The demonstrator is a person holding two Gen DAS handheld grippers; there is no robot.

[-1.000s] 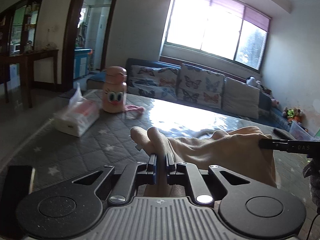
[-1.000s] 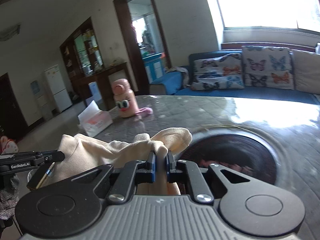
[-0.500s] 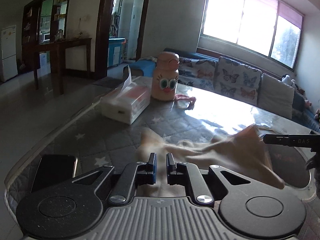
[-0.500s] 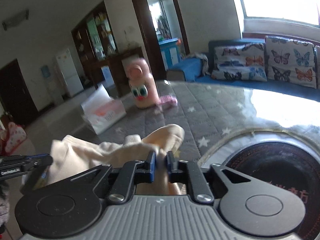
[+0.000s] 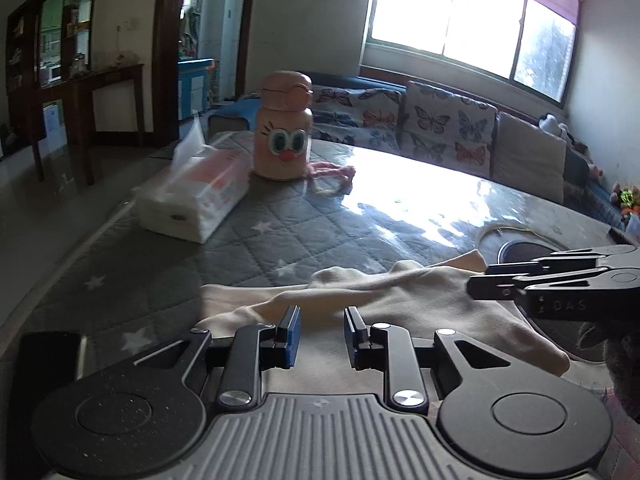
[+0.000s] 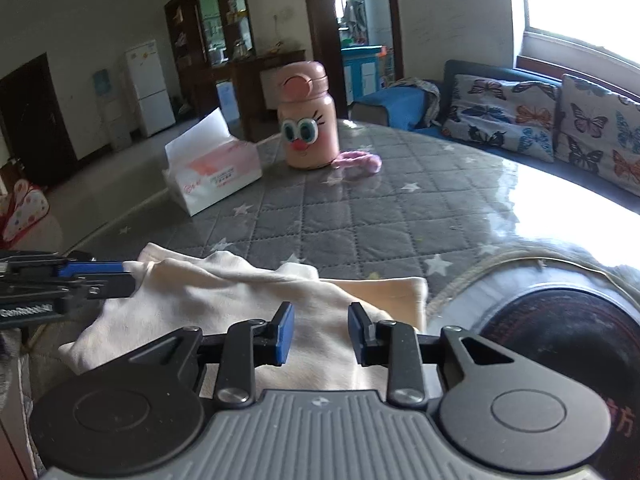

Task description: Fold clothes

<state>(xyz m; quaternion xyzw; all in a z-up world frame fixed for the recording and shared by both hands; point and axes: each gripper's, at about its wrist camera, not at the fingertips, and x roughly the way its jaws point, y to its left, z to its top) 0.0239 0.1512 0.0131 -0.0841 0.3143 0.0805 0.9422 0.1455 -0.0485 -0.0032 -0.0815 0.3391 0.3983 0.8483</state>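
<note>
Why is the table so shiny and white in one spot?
Left wrist view: window light bounces off the glossy table, washing it white; the tissue box looks slightly blurry. Right wrist view: the same glare sits at the table's right edge, and the window is blown out.

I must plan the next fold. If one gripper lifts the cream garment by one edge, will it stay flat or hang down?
The cream garment would probably hang down: it already lies in soft wrinkles and overlapping layers. It looks thin, so likely light. On the smooth table cover it may slide.
</note>
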